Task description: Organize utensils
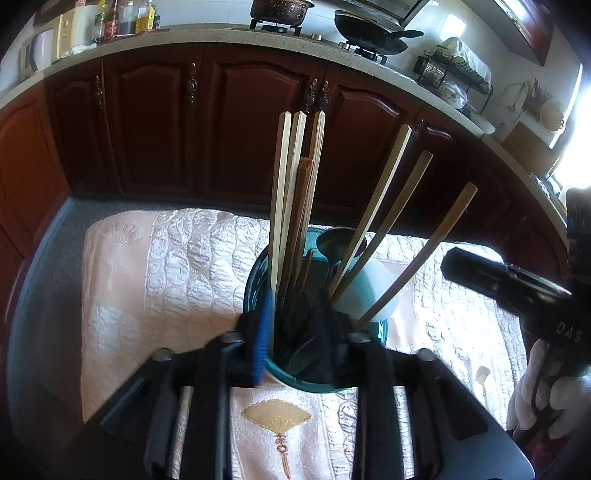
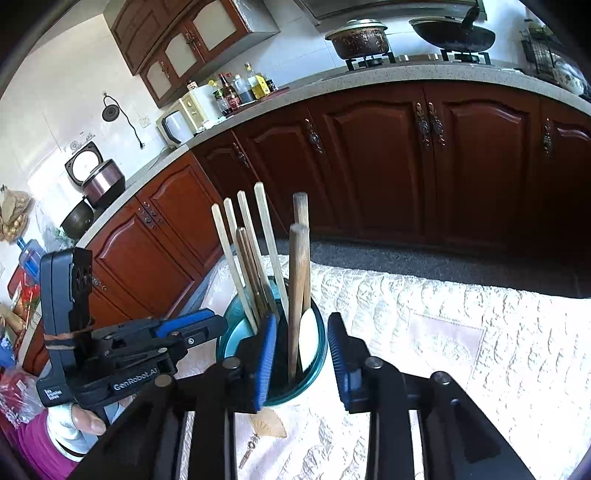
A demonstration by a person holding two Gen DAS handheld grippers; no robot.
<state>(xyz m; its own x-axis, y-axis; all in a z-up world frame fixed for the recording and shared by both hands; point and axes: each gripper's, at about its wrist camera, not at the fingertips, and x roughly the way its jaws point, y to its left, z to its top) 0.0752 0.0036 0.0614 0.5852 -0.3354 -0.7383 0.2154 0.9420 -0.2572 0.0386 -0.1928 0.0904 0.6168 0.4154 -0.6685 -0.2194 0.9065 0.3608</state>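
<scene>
Both grippers, left gripper (image 1: 295, 328) and right gripper (image 2: 302, 349), are hovering with jaws spread, pinching nothing, over the teal holder (image 2: 317, 363) bristling with chopsticks (image 1: 286, 192) toward twelve o'clock.

Pretty clearly a lived-in home kitchen: a speckled countertop (image 2: 369, 79) is running over dark red wooden cabinets (image 2: 373, 162), with a battered pot (image 2: 358, 37) and a wok (image 2: 452, 33) sitting on the gas stove. Oil and sauce bottles (image 2: 242, 88) are crowding the counter, and a rice cooker (image 2: 98, 177) is standing open nearby.
</scene>
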